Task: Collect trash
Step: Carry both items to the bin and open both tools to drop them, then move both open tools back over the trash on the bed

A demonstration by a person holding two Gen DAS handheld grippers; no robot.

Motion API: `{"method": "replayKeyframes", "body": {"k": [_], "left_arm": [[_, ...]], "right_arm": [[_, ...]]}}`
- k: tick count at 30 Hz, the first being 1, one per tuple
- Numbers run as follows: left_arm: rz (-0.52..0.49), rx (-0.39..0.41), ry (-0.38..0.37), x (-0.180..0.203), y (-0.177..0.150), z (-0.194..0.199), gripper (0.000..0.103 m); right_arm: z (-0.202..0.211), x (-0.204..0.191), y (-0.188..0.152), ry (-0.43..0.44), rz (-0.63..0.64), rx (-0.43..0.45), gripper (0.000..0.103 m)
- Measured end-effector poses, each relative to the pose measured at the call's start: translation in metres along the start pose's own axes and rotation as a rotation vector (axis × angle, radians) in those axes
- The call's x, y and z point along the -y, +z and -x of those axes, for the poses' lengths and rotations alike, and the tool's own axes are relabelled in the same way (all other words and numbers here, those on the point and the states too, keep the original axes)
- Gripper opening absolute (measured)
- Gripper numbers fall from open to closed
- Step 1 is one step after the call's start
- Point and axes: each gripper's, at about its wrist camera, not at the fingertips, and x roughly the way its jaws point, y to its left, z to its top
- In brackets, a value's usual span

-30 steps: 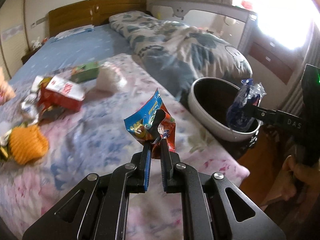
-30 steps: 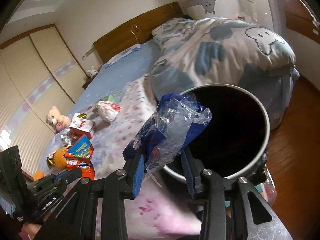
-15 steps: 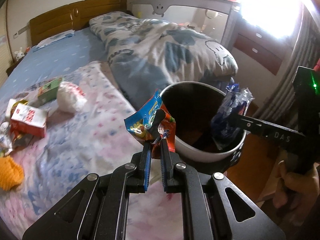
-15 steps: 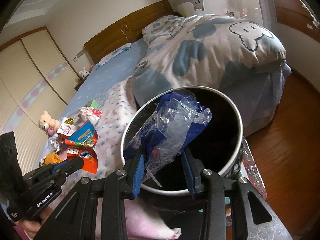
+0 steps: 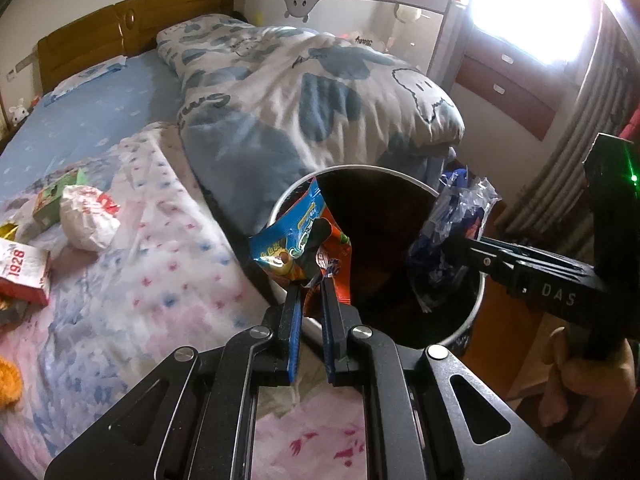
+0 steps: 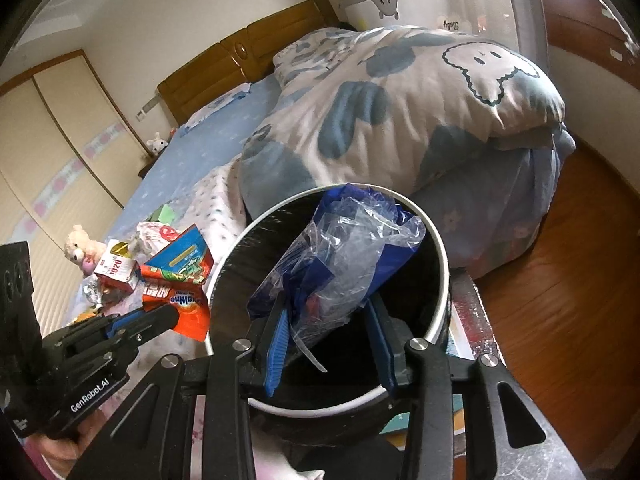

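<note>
My left gripper (image 5: 308,292) is shut on a blue and orange snack wrapper (image 5: 296,236), which hangs over the near left rim of the round white-rimmed trash bin (image 5: 360,168). In the right wrist view the same wrapper (image 6: 180,276) and left gripper (image 6: 168,316) sit just left of the bin (image 6: 442,256). My right gripper (image 6: 325,304) holds a crumpled blue and clear plastic bag (image 6: 344,248) over the bin's dark mouth. Its jaws are opening, and the bag still stands between them. From the left wrist view, the right gripper (image 5: 444,240) reaches in from the right with the bag (image 5: 460,216).
More litter lies on the bed at left: a white crumpled bag (image 5: 86,216), a green box (image 5: 52,196), a red and white carton (image 5: 20,272). A folded cloud-print quilt (image 5: 320,88) rises behind the bin. Wooden floor (image 6: 560,300) lies to the right.
Both grippers have travelled from the bed side to the bin. The snack wrapper now overhangs the rim and the plastic bag sits over the bin's mouth. The right jaws stand slightly wider.
</note>
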Motion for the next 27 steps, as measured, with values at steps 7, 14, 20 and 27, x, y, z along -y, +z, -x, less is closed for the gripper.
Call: {"method": "replayKeyframes", "body": {"k": [7, 14, 20, 27], "left_arm": [[-0.014, -0.022, -0.009, 0.006, 0.005, -0.012, 0.03], [0.015, -0.024, 0.009, -0.003, -0.003, -0.008, 0.053], [0.078, -0.008, 0.034, -0.025, -0.021, 0.009, 0.062], [0.173, 0.014, 0.103, -0.064, -0.051, 0.038, 0.072]], "right_arm": [[-0.004, 0.006, 0.006, -0.018, 0.013, -0.014, 0.042], [-0.001, 0.008, 0.009, -0.044, 0.025, -0.002, 0.068], [0.004, 0.006, 0.001, -0.045, -0.002, 0.016, 0.074], [0.009, -0.023, -0.011, -0.001, -0.002, 0.057, 0.085]]}}
